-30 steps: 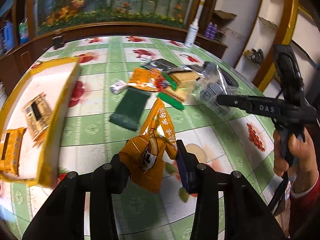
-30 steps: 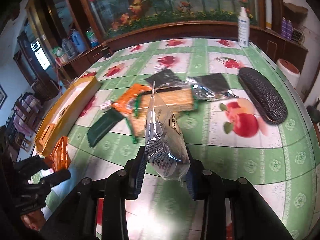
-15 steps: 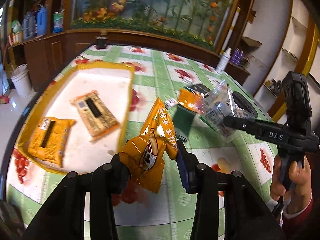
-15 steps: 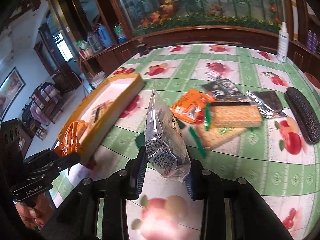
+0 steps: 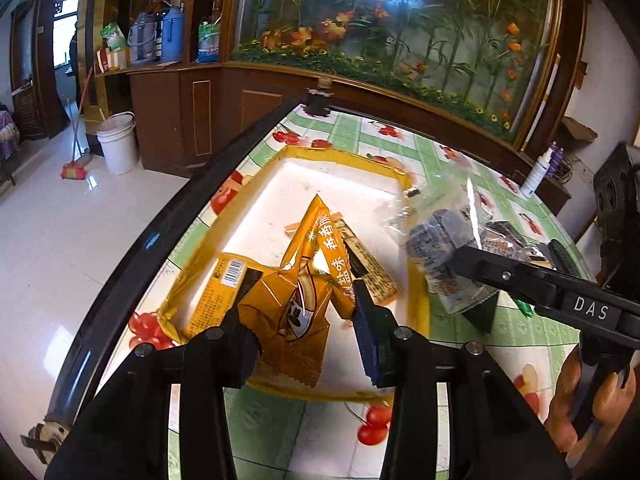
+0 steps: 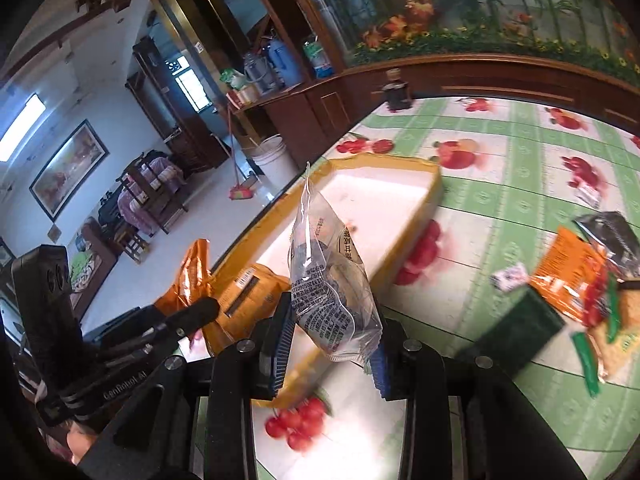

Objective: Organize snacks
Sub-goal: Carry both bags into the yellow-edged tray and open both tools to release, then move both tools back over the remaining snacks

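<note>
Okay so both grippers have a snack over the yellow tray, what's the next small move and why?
Probably lower the left gripper a little and open it. Its orange packet hangs over the yellow tray, where two packets already lie. The right gripper with the clear packet can follow.

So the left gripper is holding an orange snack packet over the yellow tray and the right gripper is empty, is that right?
Not quite. The right gripper is not empty: the right wrist view shows it shut on a clear snack bag. The rest holds: the left gripper is holding an orange snack packet over the yellow tray.
</note>
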